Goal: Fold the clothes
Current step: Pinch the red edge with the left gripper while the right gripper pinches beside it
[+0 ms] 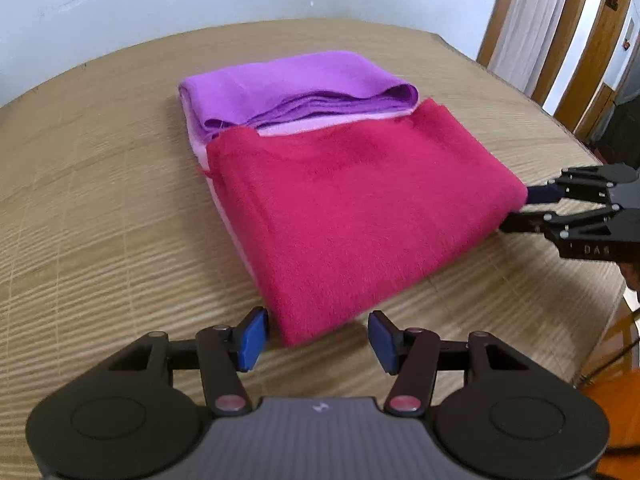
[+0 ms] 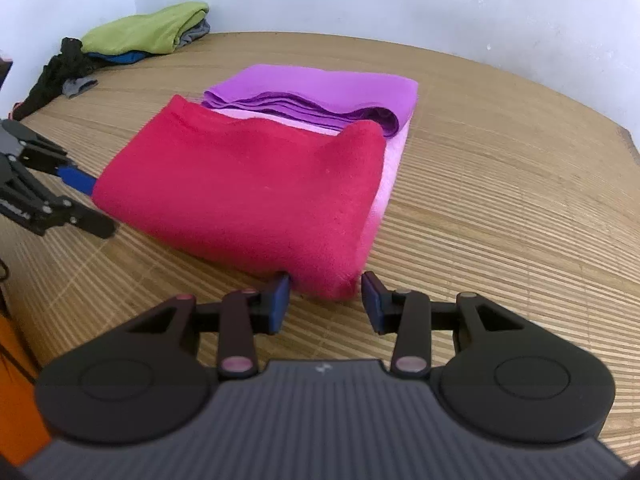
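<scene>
A folded red cloth (image 1: 352, 208) (image 2: 248, 192) lies on a pink layer (image 2: 390, 168), with a folded purple cloth (image 1: 288, 88) (image 2: 320, 88) behind it on the same stack. My left gripper (image 1: 318, 334) is open, its blue pads on either side of the red cloth's near corner without pressing it. My right gripper (image 2: 326, 294) is open too and straddles the opposite near corner. Each gripper shows in the other's view: the right gripper (image 1: 520, 210) at the cloth's right corner, the left gripper (image 2: 104, 208) at its left corner.
The stack rests on a bamboo-mat table (image 1: 100, 200) against a white wall. A pile of green clothes (image 2: 148, 32) and dark clothes (image 2: 52, 72) sits at the far left corner. The table edge (image 1: 592, 152) runs close on the right, with wooden frames and curtains beyond.
</scene>
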Motion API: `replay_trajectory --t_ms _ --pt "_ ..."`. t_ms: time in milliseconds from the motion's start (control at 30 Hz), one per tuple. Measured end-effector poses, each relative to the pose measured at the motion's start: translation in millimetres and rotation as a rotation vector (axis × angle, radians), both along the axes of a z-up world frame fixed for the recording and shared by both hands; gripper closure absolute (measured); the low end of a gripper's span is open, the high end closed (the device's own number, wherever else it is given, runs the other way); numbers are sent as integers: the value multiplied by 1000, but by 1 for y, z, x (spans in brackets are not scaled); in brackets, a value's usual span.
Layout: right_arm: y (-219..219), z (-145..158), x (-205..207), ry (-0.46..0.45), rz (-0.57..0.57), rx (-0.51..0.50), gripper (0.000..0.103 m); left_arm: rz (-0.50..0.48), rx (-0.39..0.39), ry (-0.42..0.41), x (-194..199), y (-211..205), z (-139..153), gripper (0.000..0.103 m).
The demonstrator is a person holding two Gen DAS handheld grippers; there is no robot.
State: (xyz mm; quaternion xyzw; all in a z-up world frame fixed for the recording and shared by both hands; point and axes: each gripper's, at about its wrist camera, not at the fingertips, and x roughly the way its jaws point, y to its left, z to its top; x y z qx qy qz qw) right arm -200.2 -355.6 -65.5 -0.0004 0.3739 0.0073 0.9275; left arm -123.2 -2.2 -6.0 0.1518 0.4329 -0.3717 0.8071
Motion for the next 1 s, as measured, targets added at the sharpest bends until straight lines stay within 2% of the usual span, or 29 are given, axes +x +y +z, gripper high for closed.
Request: replay_trajectory --t_ms 33,100,167,233,333,433,467,533,667,767,900,1000 --pt "0 -1 1 0 3 3 61 -5 1 -16 -1 -2 -1 48" --pt "3 -4 5 -7 9 -4 60 -21 4 -55 -3 -5 -2 60" --pt "5 -6 8 -16 10 -7 60 -24 -12 -46 -2 -4 -1 79" --pt "7 -8 9 -27 9 -8 59 -12 -43 -11 2 -1 1 81" --pt "10 -9 7 -52 24 -23 62 -11 -49 -7 2 1 3 82" --pt "9 -5 3 -76 16 8 85 -19 -72 17 4 3 8 84" --pt "6 -2 1 -81 4 39 87 -20 -90 32 5 5 11 85" --pt "-1 7 -6 -97 -18 105 89 -28 -116 54 8 11 22 85" --pt "-2 29 -22 -127 -5 175 89 -59 -125 54 7 22 46 84" --pt "-7 40 -30 -129 -27 280 89 -31 -163 82 9 32 61 84" --pt "-19 61 -38 -193 -57 410 89 1 -229 92 13 44 88 84" --pt "-29 74 -34 -239 -80 472 89 41 -264 116 28 42 102 84"
